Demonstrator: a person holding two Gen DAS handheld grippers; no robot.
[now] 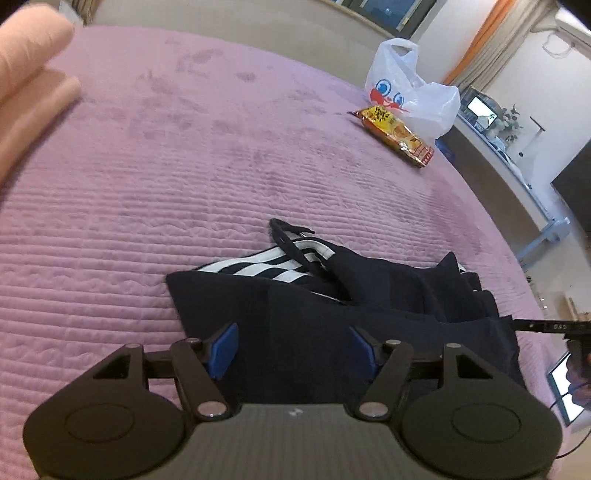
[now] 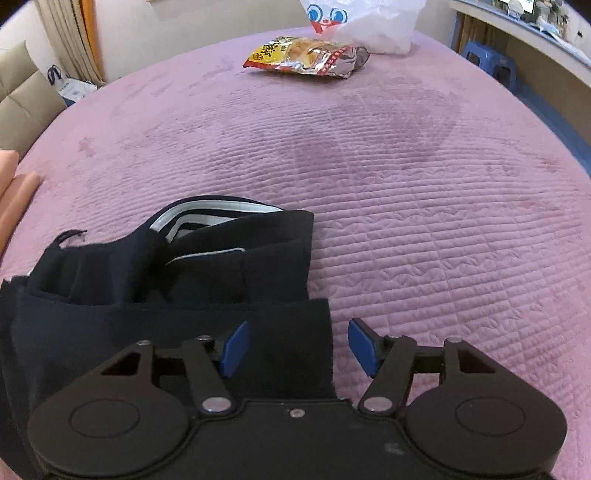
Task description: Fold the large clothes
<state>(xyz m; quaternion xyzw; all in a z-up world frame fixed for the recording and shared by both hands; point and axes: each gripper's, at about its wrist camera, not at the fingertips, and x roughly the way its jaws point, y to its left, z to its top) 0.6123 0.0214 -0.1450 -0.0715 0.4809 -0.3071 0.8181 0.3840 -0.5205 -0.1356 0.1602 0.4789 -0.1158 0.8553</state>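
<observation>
A dark navy garment with white stripes (image 1: 332, 295) lies folded in layers on the pink quilted bed (image 1: 184, 166). It also shows in the right wrist view (image 2: 166, 280), with white trim at its far edge. My left gripper (image 1: 293, 349) is open and empty, its blue pads just above the garment's near left part. My right gripper (image 2: 297, 349) is open and empty over the garment's near right corner, with the cloth edge between the pads. Part of the right gripper shows at the right edge of the left wrist view (image 1: 554, 326).
A yellow snack packet (image 1: 397, 134) (image 2: 306, 57) and a white plastic bag (image 1: 410, 88) (image 2: 365, 22) lie at the far side of the bed. Folded peach cloth (image 1: 29, 85) (image 2: 14, 199) lies at the left. A blue stool (image 2: 487, 61) and a desk (image 2: 535, 40) stand beyond the bed.
</observation>
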